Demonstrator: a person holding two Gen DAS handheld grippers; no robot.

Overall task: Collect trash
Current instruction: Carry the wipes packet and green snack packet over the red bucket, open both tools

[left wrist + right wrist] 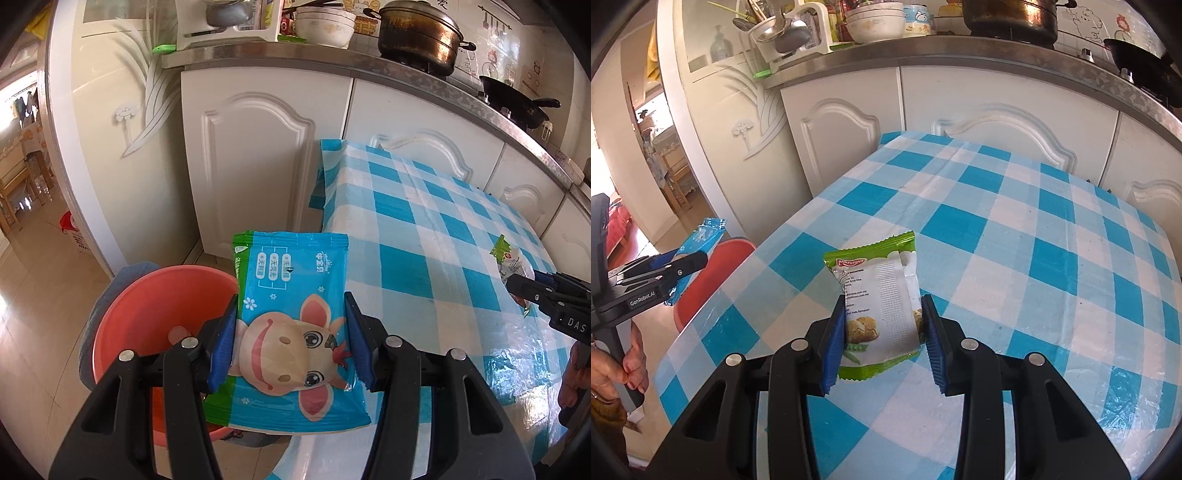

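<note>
My left gripper is shut on a blue packet with a cartoon cow, held in the air at the table's left edge, partly over a red basin on the floor. My right gripper is shut on a green and white snack wrapper, held just above the blue checked tablecloth. In the right wrist view the left gripper and the blue packet show at far left, over the red basin. The right gripper with the wrapper shows at the left view's right edge.
White cabinet doors stand behind the table, under a steel counter with a pot, bowls and a black wok. A person's hand holds the left gripper's handle. A doorway opens at left.
</note>
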